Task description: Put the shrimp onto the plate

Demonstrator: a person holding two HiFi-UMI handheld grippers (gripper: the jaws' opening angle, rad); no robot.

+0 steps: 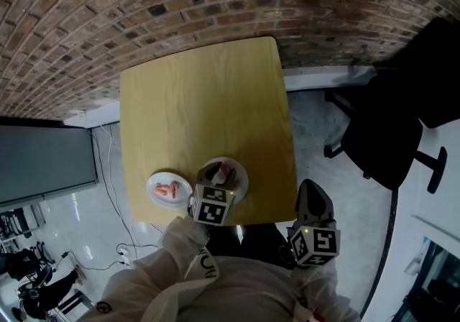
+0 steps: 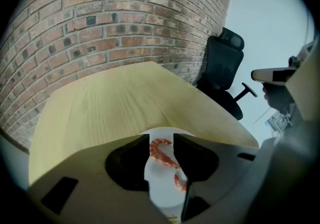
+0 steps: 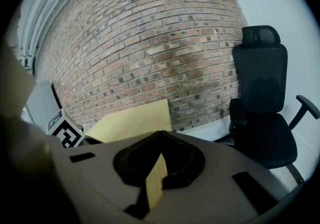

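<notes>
Both dishes sit close to the near edge of the bench [image 1: 201, 98], and that is the broadest hazard: a sideways knock could push one over it. The grey-rimmed dish [image 1: 242, 173] lies directly under the left gripper [image 2: 162, 138]. The small white plate [image 1: 152, 185] stands just beside the dish on its left, apart from it, with pink shrimp pieces [image 1: 169, 189] on it. I cannot tell which of the two is the goal.

The left gripper points steeply down with its jaws moderately apart. In their gap a curled shrimp [image 2: 161, 149] shows on the white surface below, and a second shrimp [image 2: 178, 182] lies partly behind the right-hand jaw. The pads do not seem to press on either.

If the jaws close here, they may catch only the thin end of the curl, and the slick body could slip out or fall onto the bench between the dishes. Closing too low could scrape the dish and shove it. The two shrimp lie close together, so they might also lift as one.

The right gripper [image 3: 160, 154] hangs off the bench's right side, its jaws all but together on nothing, and is probably too far away to steady a sliding dish.
</notes>
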